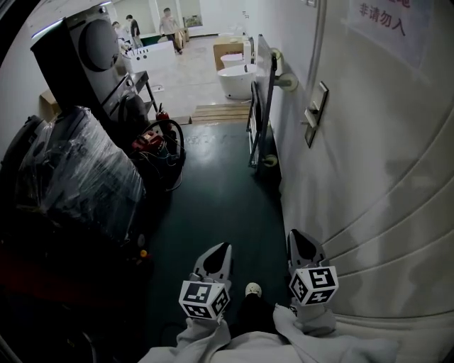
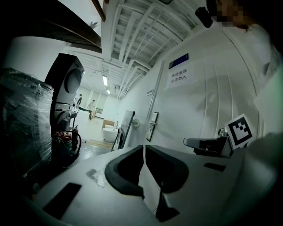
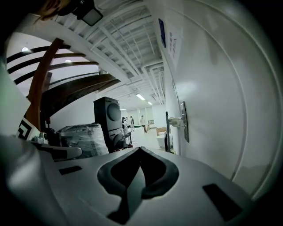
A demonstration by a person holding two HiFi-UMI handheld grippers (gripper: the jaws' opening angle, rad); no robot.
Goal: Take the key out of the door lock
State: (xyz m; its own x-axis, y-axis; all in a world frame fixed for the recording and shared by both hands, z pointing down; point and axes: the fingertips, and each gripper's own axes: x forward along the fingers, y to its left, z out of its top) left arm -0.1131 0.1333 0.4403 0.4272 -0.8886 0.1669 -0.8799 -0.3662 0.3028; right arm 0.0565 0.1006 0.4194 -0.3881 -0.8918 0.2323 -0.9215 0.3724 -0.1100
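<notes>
Head view: lock plate (image 1: 316,113) on the white door (image 1: 383,163), well ahead of both grippers; the key is too small to make out.
Left gripper (image 1: 224,247): fingers clenched, empty.
Right gripper (image 1: 295,234): fingers clenched, empty.
Handling: key likely light, stiff, slick metal; pinch its flat head and pull straight out.

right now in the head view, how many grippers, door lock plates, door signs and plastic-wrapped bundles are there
grippers: 2 (left gripper, right gripper)
door lock plate: 1
sign on the door: 1
plastic-wrapped bundle: 1
total: 5
</notes>
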